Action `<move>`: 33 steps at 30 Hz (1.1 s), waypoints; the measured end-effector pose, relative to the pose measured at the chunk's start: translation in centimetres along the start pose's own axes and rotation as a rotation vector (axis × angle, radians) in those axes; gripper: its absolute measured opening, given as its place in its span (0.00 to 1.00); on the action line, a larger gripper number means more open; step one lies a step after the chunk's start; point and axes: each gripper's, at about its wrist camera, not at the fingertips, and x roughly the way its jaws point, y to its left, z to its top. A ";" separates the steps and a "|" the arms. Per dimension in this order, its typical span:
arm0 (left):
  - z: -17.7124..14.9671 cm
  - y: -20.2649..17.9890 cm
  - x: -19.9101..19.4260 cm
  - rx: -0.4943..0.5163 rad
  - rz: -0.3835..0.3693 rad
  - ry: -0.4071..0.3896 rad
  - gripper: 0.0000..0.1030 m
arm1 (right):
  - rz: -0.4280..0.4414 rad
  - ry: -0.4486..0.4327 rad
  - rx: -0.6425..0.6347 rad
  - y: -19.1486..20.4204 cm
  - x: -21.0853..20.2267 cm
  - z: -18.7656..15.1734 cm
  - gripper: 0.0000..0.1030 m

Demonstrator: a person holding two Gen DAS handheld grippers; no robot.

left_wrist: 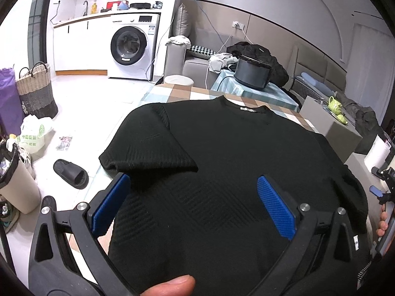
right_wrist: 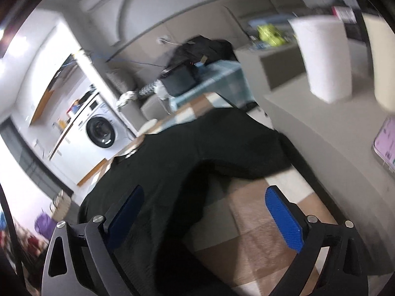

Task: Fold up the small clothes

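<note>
A black knit short-sleeved top (left_wrist: 222, 153) lies spread on a checked tablecloth (left_wrist: 182, 91), collar away from me. Its left sleeve (left_wrist: 148, 145) is folded in over the body. My left gripper (left_wrist: 193, 185) is open and hovers over the lower body of the top, blue pads (left_wrist: 276, 207) wide apart, holding nothing. In the blurred right wrist view the same top (right_wrist: 197, 148) fills the left and middle, its right sleeve (right_wrist: 246, 157) draped over the table. My right gripper (right_wrist: 205, 197) is open at the top's right edge, above the cloth (right_wrist: 259, 234).
A grey counter (right_wrist: 321, 133) with a white paper roll (right_wrist: 323, 56) and a phone (right_wrist: 385, 143) stands right of the table. A dark cooker (left_wrist: 251, 71) sits on a blue-covered stand behind. On the floor at left are a slipper (left_wrist: 71, 172), a bin (left_wrist: 14, 185) and a basket (left_wrist: 37, 91).
</note>
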 end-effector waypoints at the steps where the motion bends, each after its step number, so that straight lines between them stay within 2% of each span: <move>1: 0.2 0.0 0.4 -0.001 -0.002 0.002 0.99 | -0.001 0.027 0.052 -1.1 0.8 0.4 0.85; 7: 0.7 -1.0 2.1 0.028 0.013 0.018 0.99 | -0.026 0.099 0.260 -5.5 3.7 1.8 0.77; 12: 1.3 -1.9 4.0 0.033 0.004 0.042 0.99 | -0.106 0.098 0.285 -6.8 5.5 3.3 0.75; 17: 1.7 -2.1 5.5 0.029 0.000 0.052 0.99 | -0.162 0.088 0.292 -6.0 7.4 4.7 0.71; 20: 1.7 -2.0 6.0 0.021 -0.001 0.049 0.99 | -0.242 0.086 0.276 -5.5 8.3 5.3 0.49; 22: 1.8 -1.8 6.1 0.015 0.000 0.049 0.99 | -0.280 0.104 0.281 -5.6 8.9 5.5 0.19; 25: 1.7 -1.3 6.1 0.007 0.003 0.043 0.99 | -0.304 0.087 0.238 -5.0 8.6 6.0 0.09; 27: 1.6 -1.0 6.2 -0.001 0.002 0.041 0.99 | -0.312 0.067 0.192 -4.0 8.2 6.7 0.09; 30: 1.6 -0.6 6.1 -0.006 -0.003 0.039 0.99 | -0.250 0.013 0.136 -1.5 7.9 8.8 0.08; 33: 1.7 -0.5 5.6 0.000 0.001 0.021 0.99 | -0.048 -0.039 0.084 2.7 7.8 10.6 0.08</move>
